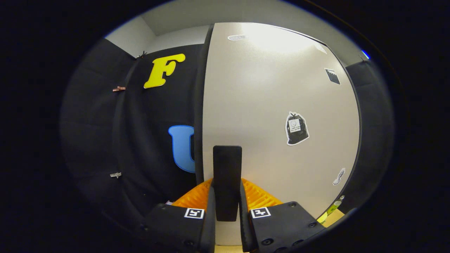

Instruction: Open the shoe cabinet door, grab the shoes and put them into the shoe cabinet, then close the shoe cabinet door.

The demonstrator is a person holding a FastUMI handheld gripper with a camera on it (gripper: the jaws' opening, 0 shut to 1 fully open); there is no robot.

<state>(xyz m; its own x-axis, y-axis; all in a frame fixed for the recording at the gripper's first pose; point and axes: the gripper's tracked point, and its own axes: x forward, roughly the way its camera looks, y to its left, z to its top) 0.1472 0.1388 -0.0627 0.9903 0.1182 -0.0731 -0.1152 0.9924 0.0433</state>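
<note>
Gripper view, looking forward along the two fingers. The gripper (227,196) stands close against the shoe cabinet door (274,105), a pale, flat panel with a dark edge along its near side. A dark upright handle (227,175) on that door sits between the fingers; the jaws stand narrow, one on each side of the handle and apparently pressing on it, so the handle is judged to be held. Several stickers mark the door face, the largest a dark bag-shaped sticker (296,128) beside the handle. The booth wall (140,140) of black cloth lies beyond the door's edge, with small clips (119,89) pinned to it. Shoes and the cabinet's inside cannot be made out; a few small items (332,209) at the door's lower far corner are too small to identify.

The step in hand is judged to be working the door by its handle; whether it is being opened or closed cannot be told. To do it well, the hold should stay firm and centred on the handle, and the pull or push should follow the door's arc around its hinge, not a straight line, so the fingers do not slide off or twist the handle. Slow, steady travel guards against the door swinging free
</note>
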